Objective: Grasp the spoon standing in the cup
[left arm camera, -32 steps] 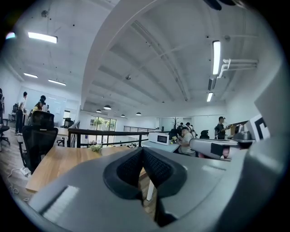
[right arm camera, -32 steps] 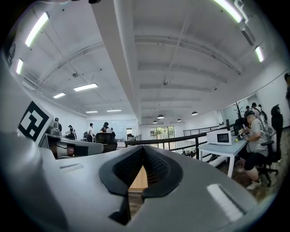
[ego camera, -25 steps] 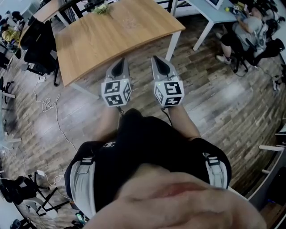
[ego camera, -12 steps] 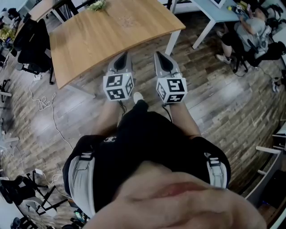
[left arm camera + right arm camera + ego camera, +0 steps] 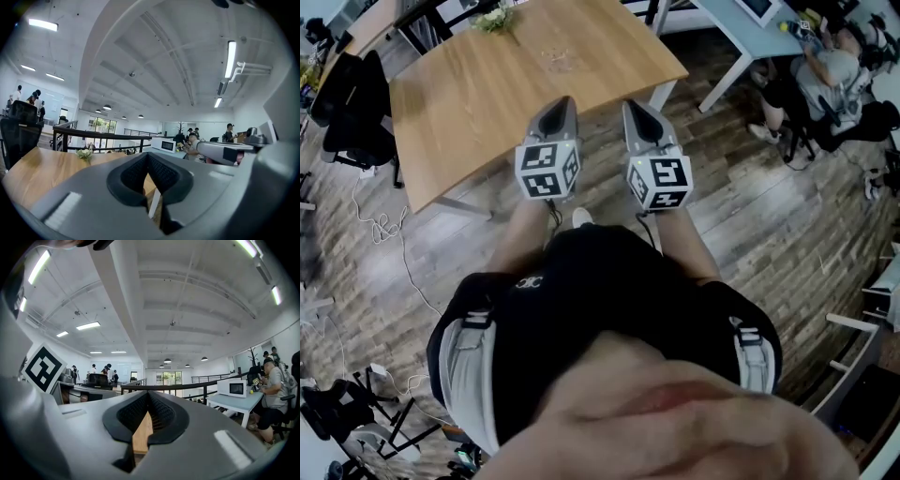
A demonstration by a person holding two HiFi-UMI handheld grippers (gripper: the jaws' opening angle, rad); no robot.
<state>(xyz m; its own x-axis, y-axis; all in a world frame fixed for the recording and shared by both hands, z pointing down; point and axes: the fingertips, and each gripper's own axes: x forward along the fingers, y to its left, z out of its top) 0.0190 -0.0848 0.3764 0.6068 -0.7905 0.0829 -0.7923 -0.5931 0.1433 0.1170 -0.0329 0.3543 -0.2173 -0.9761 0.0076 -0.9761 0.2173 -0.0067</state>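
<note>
No cup or spoon shows in any view. A wooden table (image 5: 487,84) stands ahead with a small bunch of flowers (image 5: 495,19) at its far side and a faint pale patch (image 5: 562,58) I cannot make out. My left gripper (image 5: 565,103) and right gripper (image 5: 630,107) are held side by side at the table's near edge, each shut with nothing between its pads. In the left gripper view the left gripper (image 5: 147,157) looks across the tabletop (image 5: 42,168). The right gripper (image 5: 147,395) points over the same wood.
A black chair (image 5: 352,89) stands left of the table, with cables (image 5: 384,225) on the wooden floor. A white desk (image 5: 741,37) and a seated person (image 5: 825,75) are at the upper right. A microwave (image 5: 162,145) sits on that desk.
The person has stepped toward the table; its near edge now reaches the gripper tips. Both grippers stay shut and side by side.
</note>
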